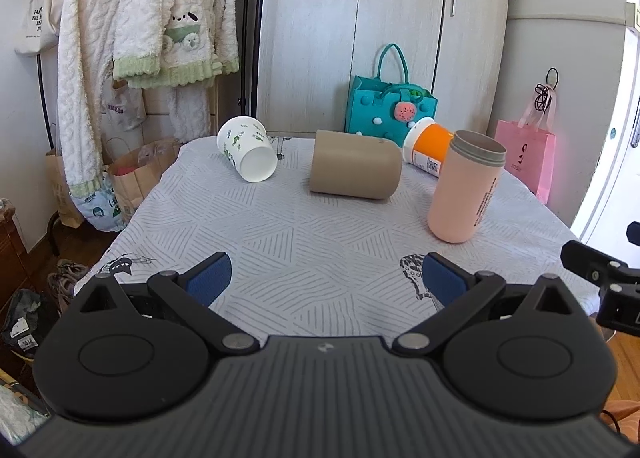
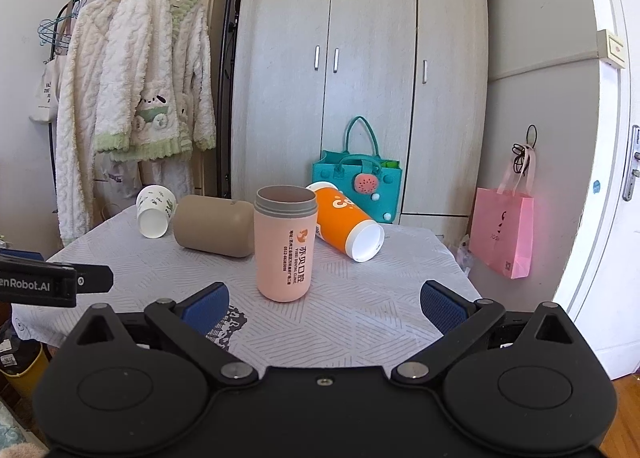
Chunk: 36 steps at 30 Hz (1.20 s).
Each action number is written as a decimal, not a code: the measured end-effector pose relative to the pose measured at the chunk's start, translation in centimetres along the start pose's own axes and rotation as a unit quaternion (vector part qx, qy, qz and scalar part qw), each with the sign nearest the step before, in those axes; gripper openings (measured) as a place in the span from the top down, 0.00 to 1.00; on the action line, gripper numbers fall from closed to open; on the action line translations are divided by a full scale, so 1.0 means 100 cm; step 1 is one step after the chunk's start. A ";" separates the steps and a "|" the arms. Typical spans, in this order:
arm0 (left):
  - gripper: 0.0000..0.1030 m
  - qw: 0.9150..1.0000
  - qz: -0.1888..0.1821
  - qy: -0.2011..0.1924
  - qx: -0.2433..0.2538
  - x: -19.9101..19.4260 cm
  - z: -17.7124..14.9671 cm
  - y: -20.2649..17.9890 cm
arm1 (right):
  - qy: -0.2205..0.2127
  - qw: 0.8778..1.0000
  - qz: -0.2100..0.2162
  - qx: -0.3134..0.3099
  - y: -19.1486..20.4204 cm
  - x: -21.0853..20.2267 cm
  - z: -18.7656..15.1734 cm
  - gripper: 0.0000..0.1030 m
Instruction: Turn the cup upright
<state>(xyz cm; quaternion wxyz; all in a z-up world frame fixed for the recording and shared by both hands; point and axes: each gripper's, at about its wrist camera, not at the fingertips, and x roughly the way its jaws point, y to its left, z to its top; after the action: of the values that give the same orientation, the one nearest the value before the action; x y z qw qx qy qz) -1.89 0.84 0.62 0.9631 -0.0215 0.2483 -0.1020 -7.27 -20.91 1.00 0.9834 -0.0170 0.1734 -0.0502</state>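
left wrist view looks along the left tool [image 1: 326, 278], whose two blue pads stand wide apart over the near edge of the tabletop [image 1: 280, 242] with nothing between them. right wrist view shows the right tool [image 2: 324, 304] the same way: spread, empty, hovering at the near edge.

four cups sit on the patterned cloth. a pink cup [image 2: 285, 242] stands upright with its grey rim up, near the right side of the tabletop and closest to both tools; it appears already right way up. three others lie on their sides along the far edge: a white cup with green prints [image 1: 248, 154] at the far left corner, its flat bottom toward the camera; a tan cup [image 1: 354, 164] at the middle of the far edge; and an orange cup [image 2: 346, 222] toward the far right corner, just behind the pink one.

judging from that, a lying cup is next. which one cannot be told. the tan cup lies well ahead of the left tool, slightly right of its centre line; the white cup is ahead and to its left. from the right tool, the orange cup is ahead and partly hidden behind the pink cup, which stands just beyond its left pad.

spread pads suit a reach around a cup's body. the pink cup could be knocked on the way to the orange one.
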 end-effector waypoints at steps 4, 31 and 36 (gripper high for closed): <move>0.00 1.000 0.005 -0.001 0.001 -0.002 0.000 0.001 | -0.002 1.000 -0.005 -0.002 0.000 -0.002 0.001 0.00; 0.00 0.999 0.041 0.005 0.019 -0.001 -0.002 -0.002 | -0.007 1.000 0.001 -0.010 0.001 -0.013 0.002 0.00; 0.00 0.999 0.047 0.000 0.025 -0.004 -0.002 -0.003 | -0.005 1.000 0.000 -0.008 0.000 -0.011 0.002 0.00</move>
<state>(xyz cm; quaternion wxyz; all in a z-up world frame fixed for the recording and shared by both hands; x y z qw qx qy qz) -2.40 0.58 0.65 0.9669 0.0142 0.2467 -0.0630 -8.26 -20.83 1.56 0.9840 -0.0249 0.1692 -0.0492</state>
